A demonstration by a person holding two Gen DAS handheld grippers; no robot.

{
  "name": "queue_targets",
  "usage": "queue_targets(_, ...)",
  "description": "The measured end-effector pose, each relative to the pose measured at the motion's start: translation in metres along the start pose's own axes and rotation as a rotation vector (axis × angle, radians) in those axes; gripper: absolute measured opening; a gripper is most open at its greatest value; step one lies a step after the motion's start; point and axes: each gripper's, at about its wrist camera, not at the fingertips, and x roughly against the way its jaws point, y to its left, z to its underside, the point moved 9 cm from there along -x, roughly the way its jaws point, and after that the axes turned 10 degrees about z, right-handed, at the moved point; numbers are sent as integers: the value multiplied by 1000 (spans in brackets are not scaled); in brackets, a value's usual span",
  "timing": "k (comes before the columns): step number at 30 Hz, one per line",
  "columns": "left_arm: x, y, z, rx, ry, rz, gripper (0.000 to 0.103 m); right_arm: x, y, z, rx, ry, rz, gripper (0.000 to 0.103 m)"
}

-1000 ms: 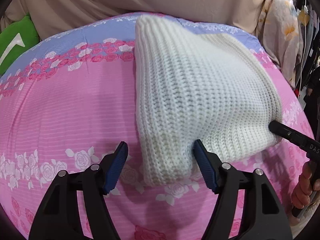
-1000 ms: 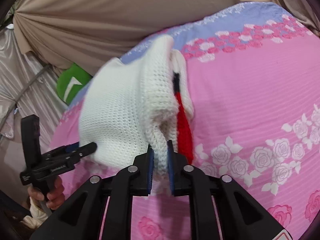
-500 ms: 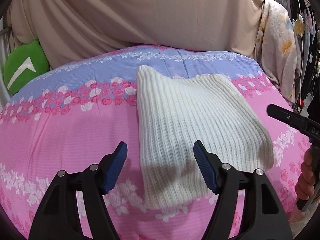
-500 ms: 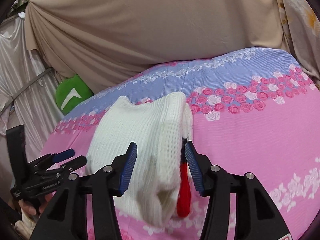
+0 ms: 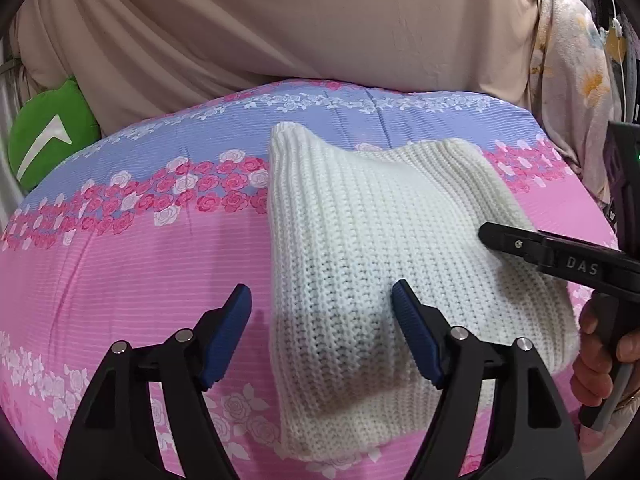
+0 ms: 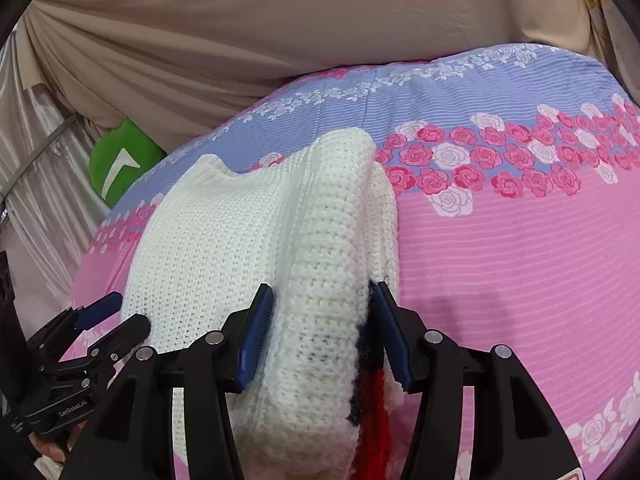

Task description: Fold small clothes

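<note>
A folded white knit garment (image 5: 384, 248) lies on the pink and purple floral bedspread (image 5: 132, 264). My left gripper (image 5: 322, 338) is open, and its jaws straddle the garment's near left corner just above it. In the right wrist view the garment (image 6: 248, 248) shows a thick folded edge with a dark and red trim (image 6: 370, 408). My right gripper (image 6: 326, 336) is open with its jaws on either side of that folded edge. The right gripper also shows in the left wrist view (image 5: 496, 236) at the garment's right side.
A beige draped curtain (image 5: 304, 20) hangs behind the bed. A green cushion (image 5: 48, 136) sits at the bed's far left corner. Floral fabric (image 5: 568, 80) hangs at the right. The bedspread slopes away at its edges.
My right gripper let go of the folded edge, drew back, then moved in again with jaws open around it. My left gripper stayed open and pulled back a little from the garment.
</note>
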Motion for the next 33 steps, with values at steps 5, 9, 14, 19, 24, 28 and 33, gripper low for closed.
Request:
queue_targets(5, -13, 11, 6, 44, 13, 2, 72, 3, 22, -8, 104, -9, 46, 22)
queue_targets(9, 15, 18, -6, 81, -75, -2, 64, 55, 67, -33, 171, -161, -93, 19)
queue_targets(14, 30, 17, -21, 47, -121, -26, 66, 47, 35, -41, 65, -164, -116, 18)
queue_targets(19, -11, 17, -4, 48, -25, -24, 69, -14, -9, -15, -88, 50, -98, 21)
queue_targets(24, -9, 20, -2, 36, -33, -39, 73, 45, -11, -7, -74, -81, -85, 26)
queue_targets(28, -12, 24, 2, 27, -26, -50, 74, 61, -1, 24, -37, -88, -75, 26)
queue_targets(33, -13, 24, 6, 5, -27, -74, 74, 49, -2, 48, 30, -77, 8, 26)
